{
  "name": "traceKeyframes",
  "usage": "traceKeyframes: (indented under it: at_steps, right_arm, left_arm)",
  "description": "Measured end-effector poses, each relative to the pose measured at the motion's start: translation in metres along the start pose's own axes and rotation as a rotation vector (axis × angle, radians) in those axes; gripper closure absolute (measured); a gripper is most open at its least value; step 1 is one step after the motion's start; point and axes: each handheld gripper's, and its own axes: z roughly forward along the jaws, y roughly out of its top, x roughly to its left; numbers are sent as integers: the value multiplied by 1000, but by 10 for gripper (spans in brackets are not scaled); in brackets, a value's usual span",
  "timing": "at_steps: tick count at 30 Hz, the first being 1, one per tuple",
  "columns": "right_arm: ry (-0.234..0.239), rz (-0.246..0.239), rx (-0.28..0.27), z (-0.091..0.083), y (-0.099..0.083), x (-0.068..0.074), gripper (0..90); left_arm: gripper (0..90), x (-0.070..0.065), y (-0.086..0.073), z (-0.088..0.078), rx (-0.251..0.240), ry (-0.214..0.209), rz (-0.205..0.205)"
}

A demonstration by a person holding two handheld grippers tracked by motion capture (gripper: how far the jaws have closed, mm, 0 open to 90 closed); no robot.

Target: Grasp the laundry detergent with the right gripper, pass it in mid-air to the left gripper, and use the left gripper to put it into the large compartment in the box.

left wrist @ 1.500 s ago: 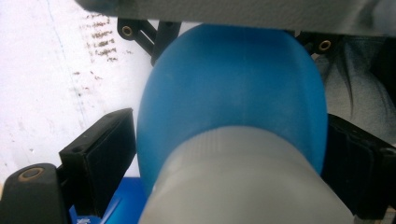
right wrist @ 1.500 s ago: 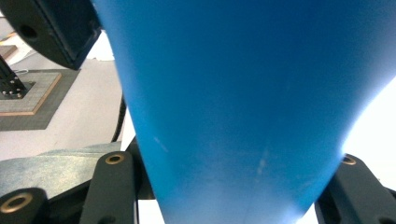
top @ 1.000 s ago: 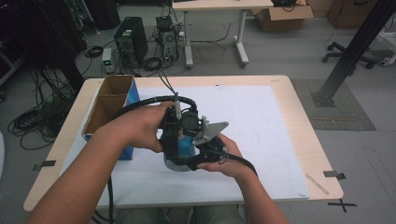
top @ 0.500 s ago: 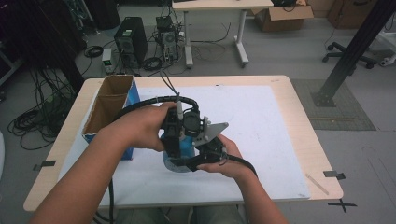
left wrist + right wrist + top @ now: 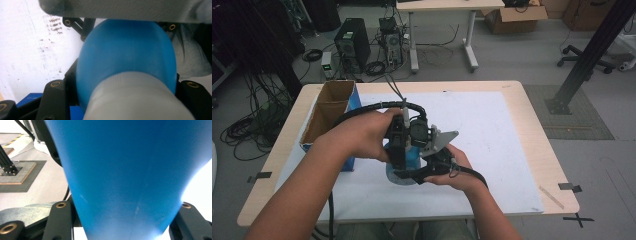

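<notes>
- Right now both hands meet over the white sheet (image 5: 492, 135) on the table (image 5: 532, 107), near its front edge.
- Left claw (image 5: 401, 150) is closed around a blue bottle (image 5: 127, 62), near its white cap (image 5: 135, 100).
- Right claw (image 5: 432, 167) squeezes the same bottle, probably lower down.
- Cardboard box (image 5: 328, 107) sits left of them.

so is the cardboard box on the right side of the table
No, the cardboard box stands at the table's left edge, beside the person's left forearm.
</notes>
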Motion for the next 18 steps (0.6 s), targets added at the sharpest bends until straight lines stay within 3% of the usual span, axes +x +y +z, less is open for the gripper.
traceKeyframes:
  at_steps: [5,6,14,16,18]
  right_arm:
    - [-2,9,-15,-2,1,0,427]
    - [11,47,-41,-4,3,0,351]
    - [-7,49,-31,-8,6,3,274]
    - [-14,24,-18,-9,3,1,269]
    - [-14,52,-21,-10,2,2,239]
  left_arm:
    - [396,-1,1,-4,6,7,10]
    - [396,-1,2,-4,8,13,11]
    - [396,1,4,-4,5,5,11]
    - [396,1,4,-5,6,6,16]
    - [396,1,4,-6,3,10,16]
